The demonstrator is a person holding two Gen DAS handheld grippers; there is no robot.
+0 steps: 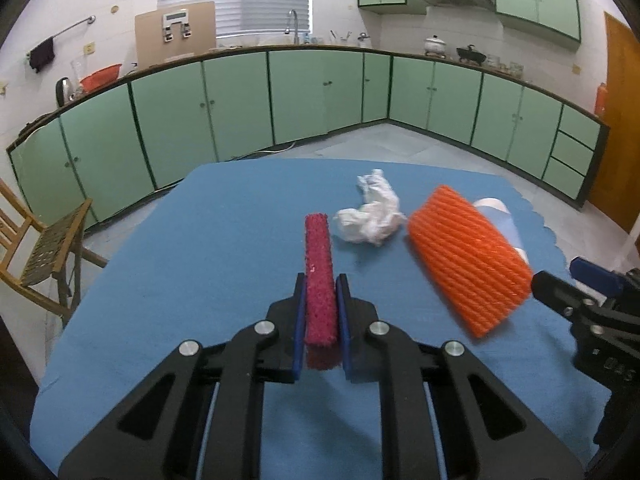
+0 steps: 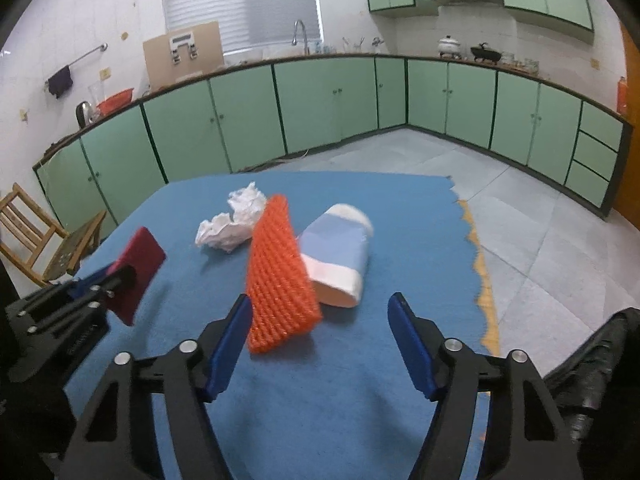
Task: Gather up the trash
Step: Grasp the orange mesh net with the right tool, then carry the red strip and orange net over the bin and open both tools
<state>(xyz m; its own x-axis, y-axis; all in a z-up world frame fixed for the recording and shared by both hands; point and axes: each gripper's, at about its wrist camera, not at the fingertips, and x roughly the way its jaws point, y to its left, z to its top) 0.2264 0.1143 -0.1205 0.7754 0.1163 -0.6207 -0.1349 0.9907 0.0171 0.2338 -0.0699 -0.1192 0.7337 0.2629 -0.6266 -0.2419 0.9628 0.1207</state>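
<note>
My left gripper (image 1: 320, 280) is shut on a dark red sponge (image 1: 319, 276) and holds it edge-up above the blue table cloth (image 1: 180, 260); the sponge also shows in the right wrist view (image 2: 138, 268). A crumpled white tissue (image 1: 370, 216) (image 2: 234, 222) lies mid-table. An orange foam net (image 1: 468, 258) (image 2: 280, 276) lies beside a blue-and-white paper cup (image 2: 340, 258) on its side. My right gripper (image 2: 320, 308) is open and empty, just in front of the net and cup.
Green kitchen cabinets (image 1: 240, 104) run along the far walls. A wooden chair (image 1: 44, 248) stands left of the table. The table's right edge (image 2: 480, 272) drops to a grey tiled floor (image 2: 532, 220).
</note>
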